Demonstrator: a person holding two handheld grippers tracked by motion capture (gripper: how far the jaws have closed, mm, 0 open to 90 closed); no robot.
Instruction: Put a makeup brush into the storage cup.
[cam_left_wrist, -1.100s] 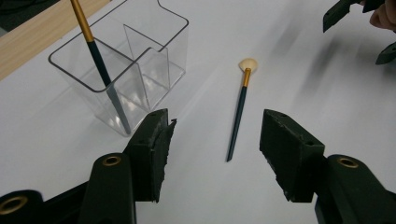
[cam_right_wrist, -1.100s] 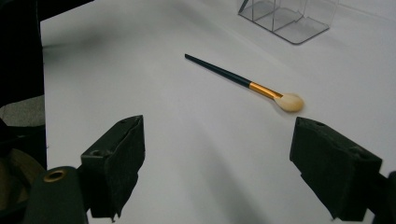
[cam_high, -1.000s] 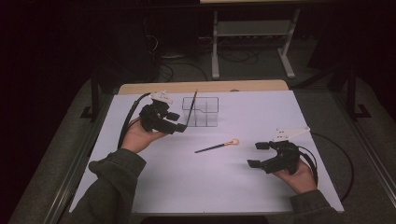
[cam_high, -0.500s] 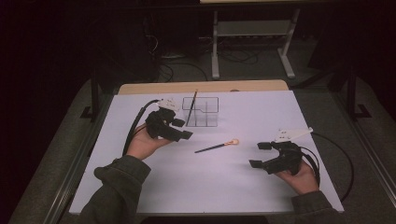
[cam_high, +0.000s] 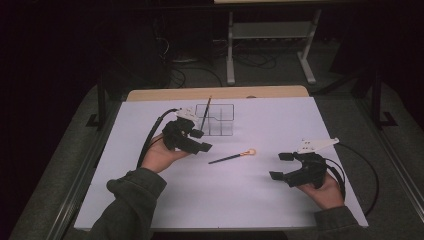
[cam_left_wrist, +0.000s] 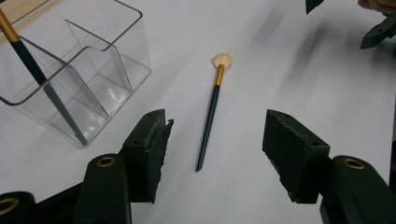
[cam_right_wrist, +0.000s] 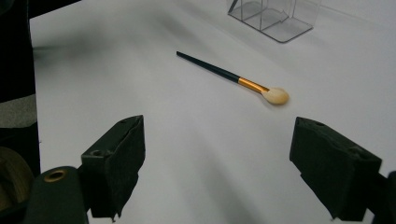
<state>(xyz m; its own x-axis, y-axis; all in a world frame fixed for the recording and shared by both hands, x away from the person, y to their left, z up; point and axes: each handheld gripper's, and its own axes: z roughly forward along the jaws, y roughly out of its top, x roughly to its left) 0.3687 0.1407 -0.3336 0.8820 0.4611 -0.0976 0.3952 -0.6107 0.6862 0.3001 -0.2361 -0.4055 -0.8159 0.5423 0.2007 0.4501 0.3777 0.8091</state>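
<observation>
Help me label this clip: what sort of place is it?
Probably a lab-style recording setup, not a home: a table covered in plain white, a dark room with cables and a metal stand behind, and a person working hand-held grippers beside a makeup brush and a clear organiser.

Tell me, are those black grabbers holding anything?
No, nothing is held. The left gripper and the right gripper both stand open and empty. The brush lies loose on the white table between them.

Probably lab or test room: dark surroundings, white-topped table (cam_high: 150, 210), loose floor cables (cam_high: 200, 75), metal stand (cam_high: 270, 37).
</observation>
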